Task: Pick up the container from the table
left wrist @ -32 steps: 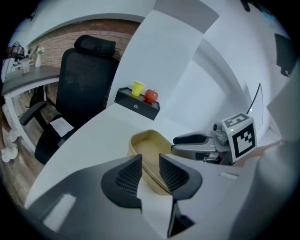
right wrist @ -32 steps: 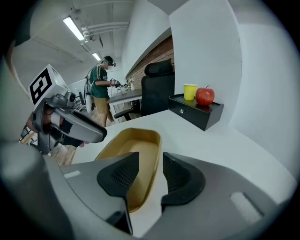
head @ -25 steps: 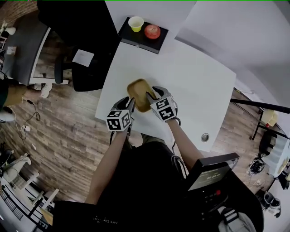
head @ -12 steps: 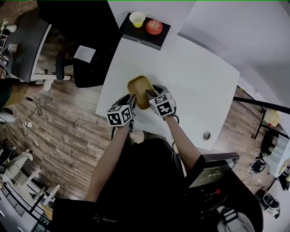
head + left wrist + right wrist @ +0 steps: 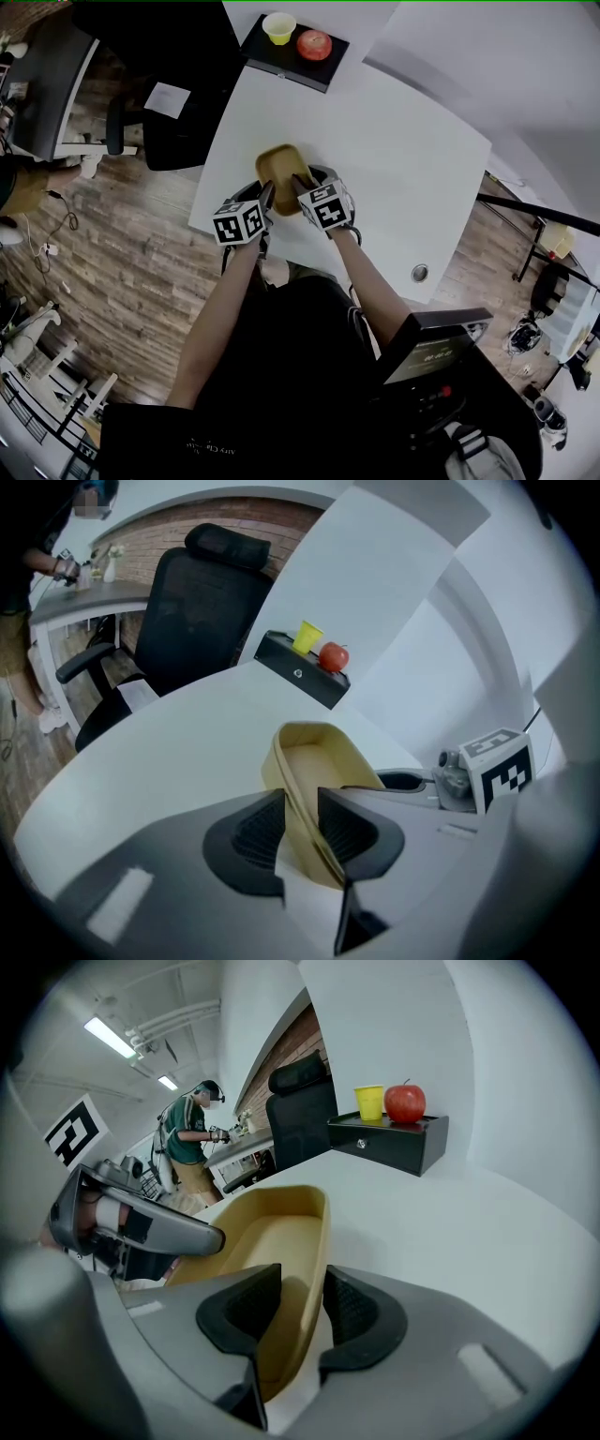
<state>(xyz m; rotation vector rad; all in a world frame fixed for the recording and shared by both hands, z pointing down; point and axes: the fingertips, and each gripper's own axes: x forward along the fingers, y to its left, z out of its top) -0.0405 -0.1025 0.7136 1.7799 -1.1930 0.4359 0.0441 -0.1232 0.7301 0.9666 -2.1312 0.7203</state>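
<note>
While the left hand-held gripper [image 5: 267,194] and right hand-held gripper [image 5: 298,184] straddle opposite container [image 5: 279,164] walls, jaws stand apart (just closing)

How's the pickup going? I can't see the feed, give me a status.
Left gripper and right gripper: fingers just closing, not clamped yet. Container on table, a side wall between each pair. Nothing blocking.

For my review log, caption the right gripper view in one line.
Right gripper, jaws just closing, straddles one wall of a shallow tan plastic container on a white table.
</note>
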